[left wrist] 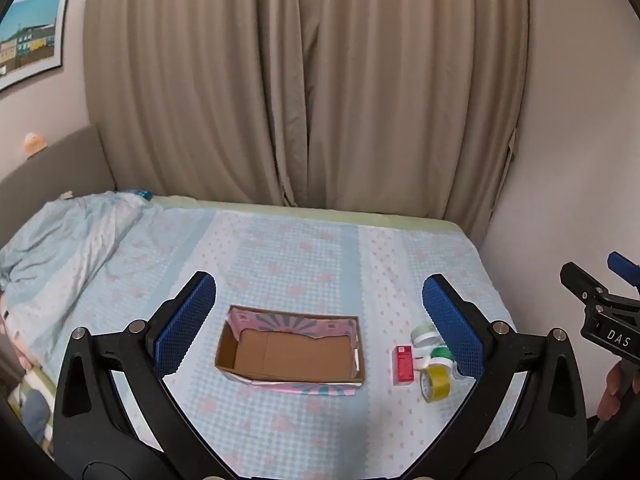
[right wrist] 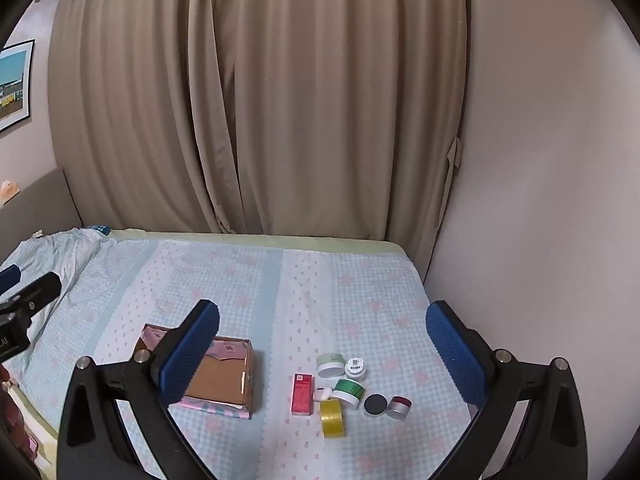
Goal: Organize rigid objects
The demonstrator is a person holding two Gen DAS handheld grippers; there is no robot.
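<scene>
The small things we have to tidy lie in a loose cluster on the bed (right wrist: 248, 280): a red carton (right wrist: 302, 394) lying flat with its long axis running away from us, a roll of yellow tape (right wrist: 333, 418) on its edge just in front of it, a green-lidded jar (right wrist: 349, 391), a pale green jar (right wrist: 331, 364), a small white pot (right wrist: 355, 367), a black disc (right wrist: 375, 404) and a little red-and-silver jar (right wrist: 399, 406). A small white item sits between the carton and the green-lidded jar (too small for us to name). To the left of the cluster, well apart from it, stands the open cardboard box (left wrist: 290, 354), with nothing in it that we can see; it looks like where the things are meant to go.

The relation that matters: seen from the right wrist, the cluster sits straight ahead between the fingers of our right tool (right wrist: 322, 354), while the box lies off to its left, partly behind the left finger. Seen from the left wrist, the box is centred between the fingers of the left tool (left wrist: 320, 328) and the cluster hides partly behind its right finger. So we judge the right hand nearer the things and the left nearer the box.

Both tools are spread wide and hold nothing, hovering above the bed and tilted downward. Nothing has gone into the box yet, so we are probably at the very start.
</scene>
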